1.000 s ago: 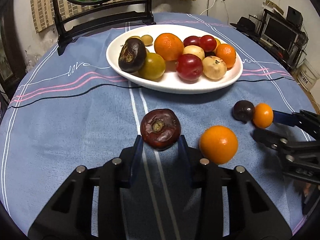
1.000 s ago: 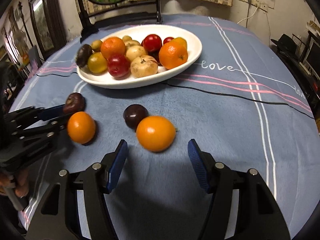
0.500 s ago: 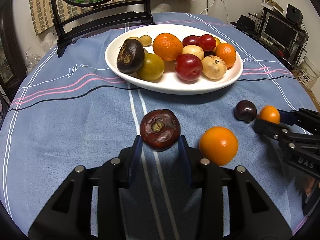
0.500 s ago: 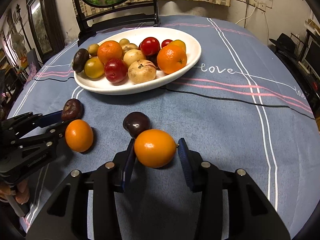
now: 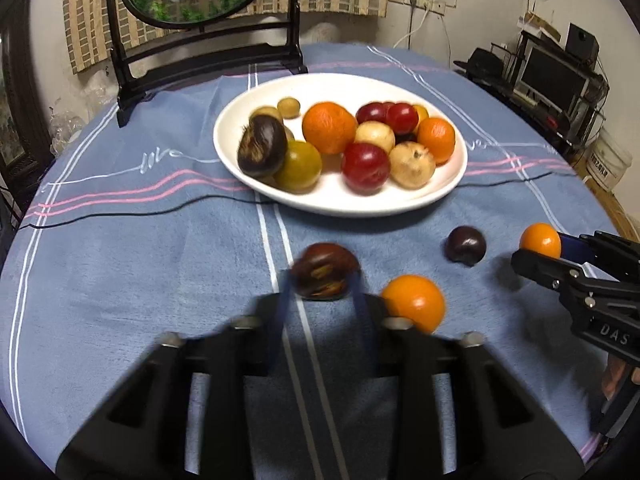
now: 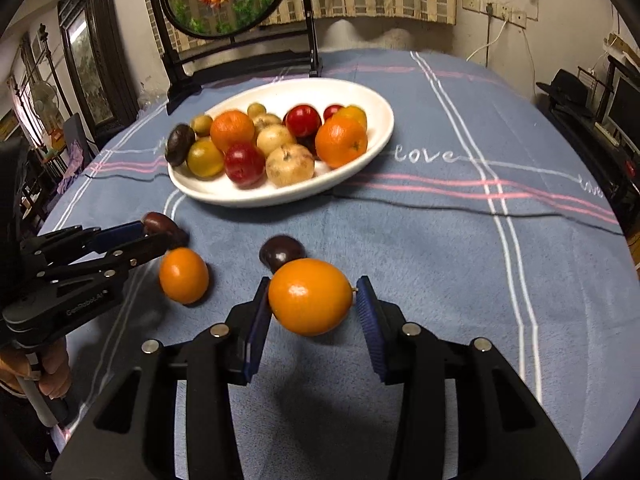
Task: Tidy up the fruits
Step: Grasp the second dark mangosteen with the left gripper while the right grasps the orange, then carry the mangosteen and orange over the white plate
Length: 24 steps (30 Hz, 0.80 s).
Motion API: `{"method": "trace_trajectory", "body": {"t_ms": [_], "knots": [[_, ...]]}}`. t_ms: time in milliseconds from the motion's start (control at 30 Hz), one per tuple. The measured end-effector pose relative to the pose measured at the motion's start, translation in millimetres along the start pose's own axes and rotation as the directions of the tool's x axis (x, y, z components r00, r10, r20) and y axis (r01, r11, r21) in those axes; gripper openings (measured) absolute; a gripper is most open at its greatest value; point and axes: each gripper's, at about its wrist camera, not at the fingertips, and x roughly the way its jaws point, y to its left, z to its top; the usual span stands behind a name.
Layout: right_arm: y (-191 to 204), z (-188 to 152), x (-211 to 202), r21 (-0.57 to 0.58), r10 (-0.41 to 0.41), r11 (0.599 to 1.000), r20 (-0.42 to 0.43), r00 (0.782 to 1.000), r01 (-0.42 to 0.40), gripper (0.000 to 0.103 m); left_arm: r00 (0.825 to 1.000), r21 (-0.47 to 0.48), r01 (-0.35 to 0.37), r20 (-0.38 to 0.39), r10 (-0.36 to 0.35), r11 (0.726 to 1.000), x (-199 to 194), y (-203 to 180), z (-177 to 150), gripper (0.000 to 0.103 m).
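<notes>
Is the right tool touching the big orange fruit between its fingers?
Touching. In the right wrist view, the right tool has both blue pads pressed on the orange fruit, which hangs above its shadow on the cloth.

Left tool [image 5: 322, 298] motion-blurred

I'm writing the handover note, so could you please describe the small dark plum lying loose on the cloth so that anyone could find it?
Start at the white plate of fruit and come toward the grippers over the blue tablecloth. The dark plum lies there, just behind the orange in the right gripper. It is the only ungripped dark fruit.
</notes>
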Motion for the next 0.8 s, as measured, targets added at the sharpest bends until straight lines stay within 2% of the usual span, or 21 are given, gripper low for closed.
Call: {"method": "trace_trajectory", "body": {"t_ms": [100,167,267,333,367,400,467,567,633,700,800], "knots": [[2.5,10.4,-6.6,-0.022,-0.002,1.0,0.025,1.0,0.003,0.043,0.999,-0.009,0.039,0.01,-0.039,0.999,-9.5,2.1,8.9,0.014],[4.9,16.8,-8.4,-0.032,-0.004,0.999,0.038,0.999,0.005,0.043,1.0,0.006,0.024,0.01,-0.025,1.0,-8.8,1.6,12.0,0.014],[6.3,18.5,-8.1,-0.031,0.011,0.999,0.046,0.999,-0.009,0.043,0.999,0.009,0.023,-0.031,-0.022,1.0,3.2,3.0,6.3,0.015],[6.8,16.2,-5.0,-0.028,0.02,0.999,0.039,0.999,-0.018,0.043,1.0,0.021,-0.007,-0.02,0.007,1.0,5.9,1.5,2.6,0.027],[6.8,15.1,-3.5,-0.028,0.022,0.999,0.035,0.999,-0.021,0.043,0.999,0.029,-0.032,-0.015,0.032,0.999,6.1,1.4,2.8,0.042],[6.7,13.4,-1.8,-0.026,0.025,0.999,0.029,0.999,-0.024,0.043,0.999,0.035,-0.051,-0.01,0.052,0.998,7.1,1.3,4.0,0.05],[5.1,11.5,-0.7,-0.02,0.028,0.999,0.026,0.999,-0.027,0.043,0.999,0.031,-0.032,-0.019,0.032,0.999,8.4,2.5,5.2,0.051],[2.6,9.0,-1.1,-0.016,0.034,0.999,0.024,0.999,-0.034,0.043,0.998,0.067,-0.061,-0.008,0.061,0.996,5.7,-3.5,3.8,0.053],[0.5,7.3,-2.3,-0.011,0.038,0.999,0.026,0.999,-0.037,0.043,0.996,0.095,-0.094,0.006,0.094,0.991,3.2,-5.2,0.5,0.06],[-2.1,6.1,-3.2,-0.006,0.041,0.999,0.029,0.999,-0.04,0.043,0.996,0.097,-0.092,0.007,0.091,0.991,0.7,-1.0,-1.7,0.069],[-5.3,3.8,-3.6,0.0,0.044,0.999,0.029,0.999,-0.044,0.043,0.995,0.093,-0.097,0.011,0.096,0.991,-4.5,4.1,-5.5,0.075]]}}
